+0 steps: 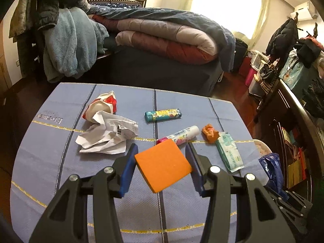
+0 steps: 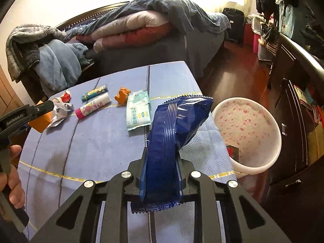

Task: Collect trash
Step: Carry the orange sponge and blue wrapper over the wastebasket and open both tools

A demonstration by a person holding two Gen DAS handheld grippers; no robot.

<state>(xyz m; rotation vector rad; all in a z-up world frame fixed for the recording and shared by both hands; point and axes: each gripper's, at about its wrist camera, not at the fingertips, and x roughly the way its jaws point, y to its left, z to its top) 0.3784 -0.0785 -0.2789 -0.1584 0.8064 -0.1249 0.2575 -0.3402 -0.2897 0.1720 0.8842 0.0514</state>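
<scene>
The right gripper [image 2: 161, 162] is closed on a crinkly dark blue plastic wrapper [image 2: 172, 137], which stands up between its two jaws above the blue quilted tablecloth [image 2: 91, 141], and the white plastic bin with small pink flowers [image 2: 261, 168] waits just beside the table edge on the right. The left gripper [image 1: 162, 162] holds a flat orange square block [image 1: 163, 165] by two opposite corners, lifted over the cloth. I think the first risk is with the wrapper: it is thin and slippery, and its long free end bends over toward the bin, so a quick swing can pull it out of the jaws and it falls on the wooden floor [image 2: 232, 77] instead of inside. The second risk is the orange block (it is pinched only at the corners, so the contact is small); it can rotate or slip down if the hand tilts more. Other trash remains on the cloth, namely the crumpled white paper sheet [image 1: 107, 137], the red and white crushed packet [image 1: 101, 106] and a small orange crumpled lump [image 1: 210, 135], and a careless pass of either gripper can push these, or the useful white glue stick with pink cap [image 1: 180, 135], off the table.
</scene>
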